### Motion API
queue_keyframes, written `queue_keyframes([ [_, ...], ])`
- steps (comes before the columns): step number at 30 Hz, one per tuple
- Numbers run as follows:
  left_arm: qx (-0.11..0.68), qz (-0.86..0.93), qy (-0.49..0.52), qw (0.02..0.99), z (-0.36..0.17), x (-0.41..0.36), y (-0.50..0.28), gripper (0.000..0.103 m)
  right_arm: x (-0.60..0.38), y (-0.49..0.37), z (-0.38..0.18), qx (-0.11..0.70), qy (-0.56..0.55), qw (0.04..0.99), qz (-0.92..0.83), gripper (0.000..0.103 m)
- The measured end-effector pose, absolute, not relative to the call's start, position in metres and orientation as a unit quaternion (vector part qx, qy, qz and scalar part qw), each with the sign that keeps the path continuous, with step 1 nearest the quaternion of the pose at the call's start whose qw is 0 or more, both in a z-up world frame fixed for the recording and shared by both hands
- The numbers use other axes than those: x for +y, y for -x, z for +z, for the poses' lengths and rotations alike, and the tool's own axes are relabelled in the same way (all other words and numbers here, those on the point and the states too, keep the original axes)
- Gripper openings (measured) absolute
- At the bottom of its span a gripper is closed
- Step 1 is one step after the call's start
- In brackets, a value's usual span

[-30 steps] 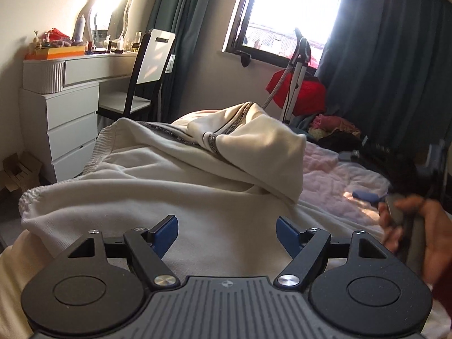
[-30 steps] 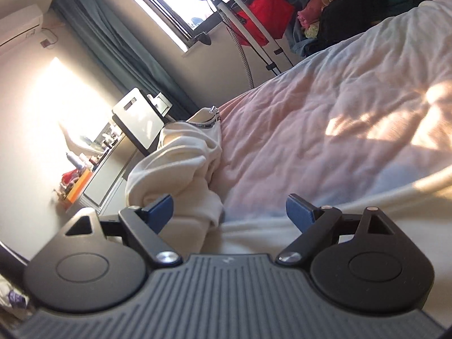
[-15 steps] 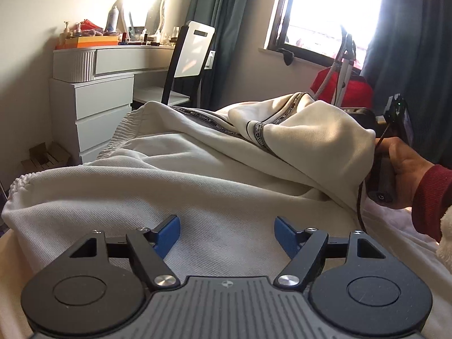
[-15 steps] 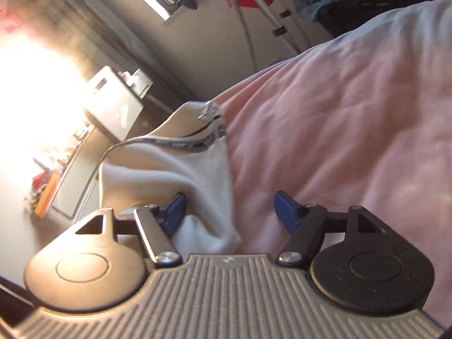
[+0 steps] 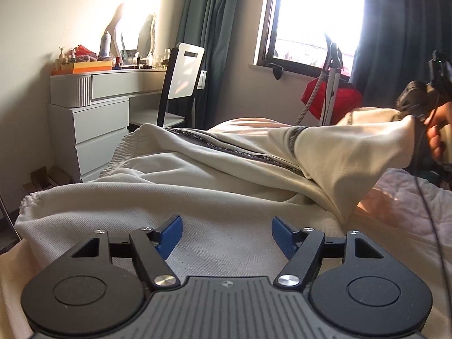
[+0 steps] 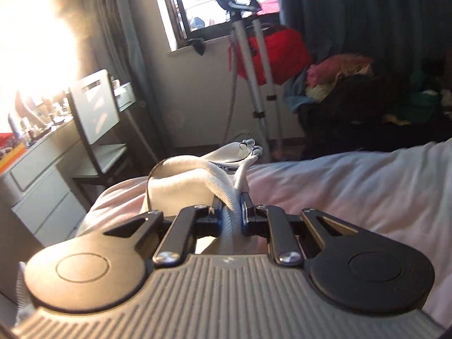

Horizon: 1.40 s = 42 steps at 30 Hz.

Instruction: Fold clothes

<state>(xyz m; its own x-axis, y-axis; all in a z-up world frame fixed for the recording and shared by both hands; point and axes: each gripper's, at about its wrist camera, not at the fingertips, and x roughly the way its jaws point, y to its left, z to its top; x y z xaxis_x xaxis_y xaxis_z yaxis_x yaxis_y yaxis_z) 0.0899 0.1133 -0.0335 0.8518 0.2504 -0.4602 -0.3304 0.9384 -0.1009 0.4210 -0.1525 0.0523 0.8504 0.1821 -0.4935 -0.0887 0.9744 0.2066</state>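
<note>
At far right, our right gripper (image 6: 230, 214) has its fingers clamped on the cream garment (image 5: 197, 197), lifting 1 corner. Its length runs left-right on the bed (image 6: 353, 192); our left gripper (image 5: 226, 233), fingers apart, hovers above the near edge.

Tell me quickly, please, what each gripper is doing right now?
Left gripper: open, holding nothing, over the sweatpants.
Right gripper: shut on the sweatpants' edge.

sweatpants (image 5: 214, 197): cream knit cloth, matt, ribbed | left claw (image 5: 226, 236): matt black plastic; blue pads (image 5: 169, 236) | bedsheet (image 6: 353, 186): pink cloth, wrinkled
</note>
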Motion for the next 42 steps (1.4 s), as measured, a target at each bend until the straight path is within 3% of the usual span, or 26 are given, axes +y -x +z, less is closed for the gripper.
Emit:
queue_keyframes([
  [7, 0.217, 0.149, 0.065, 0.963, -0.032, 0.104, -0.090, 0.072, -0.267, -0.397, 0.093, 0.243, 0.024, 0.960, -0.139, 0.016],
  [11, 0.217, 0.151, 0.064, 0.962, -0.032, 0.103, -0.091, 0.072, -0.327, -0.385, 0.073, 0.292, -0.004, 0.938, -0.187, 0.022],
  [15, 0.222, 0.149, 0.055, 0.962, -0.036, 0.102, -0.091, 0.072, -0.362, -0.359, 0.032, 0.323, -0.069, 0.924, -0.193, 0.042],
  [19, 0.225, 0.147, 0.056, 0.962, -0.038, 0.101, -0.089, 0.072, -0.383, -0.316, 0.001, 0.292, -0.174, 0.924, -0.176, 0.067],
  [23, 0.228, 0.146, 0.056, 0.961, -0.038, 0.099, -0.088, 0.072, -0.408, -0.270, -0.022, 0.231, -0.327, 0.905, -0.145, 0.069],
  [25, 0.229, 0.147, 0.056, 0.961, -0.038, 0.099, -0.087, 0.072, -0.411, -0.264, -0.038, 0.225, -0.392, 0.884, -0.120, 0.084],
  [33, 0.229, 0.158, 0.047, 0.959, -0.041, 0.096, -0.089, 0.072, -0.392, -0.257, -0.109, 0.297, -0.538, 0.787, -0.058, 0.083],
  [38, 0.232, 0.159, 0.047, 0.959, -0.045, 0.096, -0.093, 0.072, -0.381, -0.262, -0.111, 0.277, -0.540, 0.794, -0.033, 0.083],
  [42, 0.230, 0.154, 0.042, 0.960, -0.045, 0.092, -0.094, 0.072, -0.410, -0.277, -0.116, 0.220, -0.520, 0.815, -0.130, 0.083],
])
